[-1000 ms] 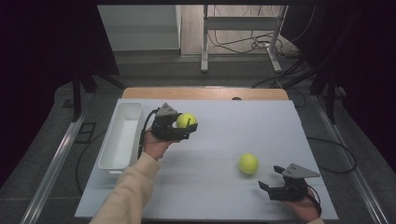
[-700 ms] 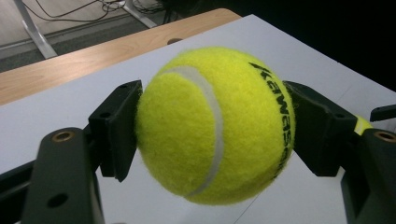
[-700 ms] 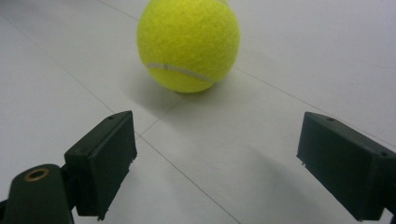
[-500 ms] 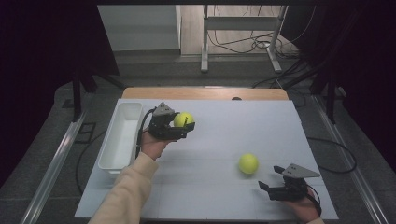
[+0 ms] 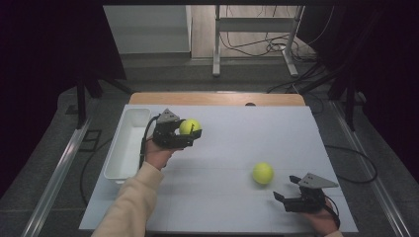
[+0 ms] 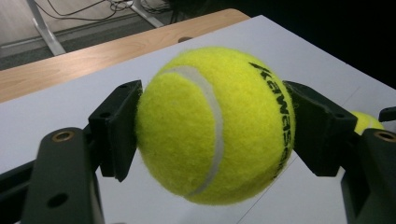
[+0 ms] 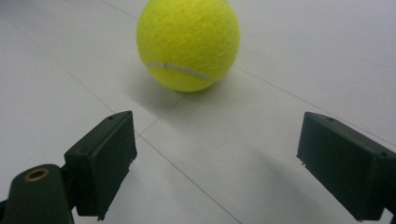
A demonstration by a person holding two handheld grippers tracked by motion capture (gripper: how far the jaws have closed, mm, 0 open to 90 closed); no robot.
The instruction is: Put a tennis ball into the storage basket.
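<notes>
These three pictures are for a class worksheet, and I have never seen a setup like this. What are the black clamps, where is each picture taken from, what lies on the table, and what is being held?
A person sits at a table with a hand-held clamp, called a gripper, in each hand. There is no robot arm.

The high view looks down from above the person's side. The other two pictures come from small cameras riding on each gripper, looking along its two black jaws.

The left gripper is shut on a yellow tennis ball, lifted beside a white tray at the table's left edge. In the left gripper view both pads press the ball's sides.

The right gripper rests near the front right corner, its jaws open. A second tennis ball lies on the table just ahead of it, untouched.
</notes>
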